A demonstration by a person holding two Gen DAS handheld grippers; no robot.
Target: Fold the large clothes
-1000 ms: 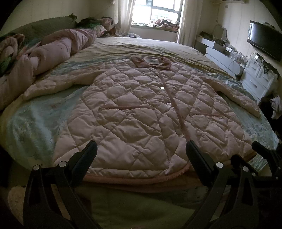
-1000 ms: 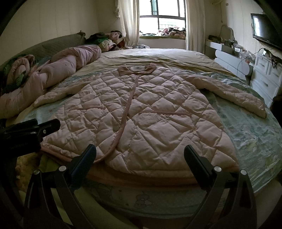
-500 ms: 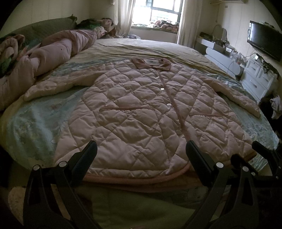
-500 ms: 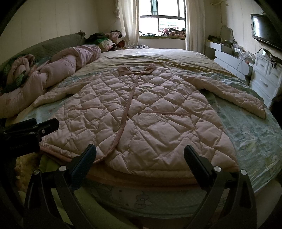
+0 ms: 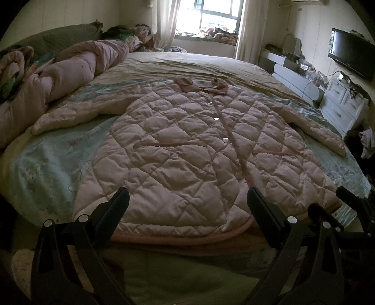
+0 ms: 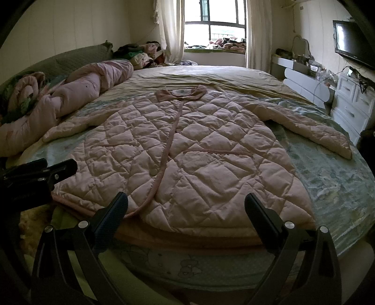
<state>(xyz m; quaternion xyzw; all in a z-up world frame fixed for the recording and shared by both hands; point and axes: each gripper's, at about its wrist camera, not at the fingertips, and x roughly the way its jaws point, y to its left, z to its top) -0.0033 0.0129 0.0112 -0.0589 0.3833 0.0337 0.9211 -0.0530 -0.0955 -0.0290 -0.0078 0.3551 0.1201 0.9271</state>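
Lying flat and face up across the foot of the bed (image 5: 58,164), buttoned down the front, collar toward the window (image 5: 218,14) and hem at the near edge: a pink quilted coat (image 5: 187,152), sleeves spreading out to either side. Hovering just short of that hem, low and in front of it, the left claw (image 5: 187,208) with fingers spread wide apart and gripping nothing. Hovering likewise at the hem further along, the right claw (image 6: 186,208), also gaping wide and touching no cloth. Showing in the left view only: silver snaps (image 5: 225,139) running down the coat front, and the right claw's black frame poking in at the lower right edge. Showing in the right view only: the left claw's dark body at the left edge, beside the coat's hem corner, plus a cartoon print on the mattress side. Bunching along the left of the bed, a rolled pink quilt (image 6: 82,93); standing at the right wall, white drawers (image 6: 351,103) under a television (image 6: 351,44).
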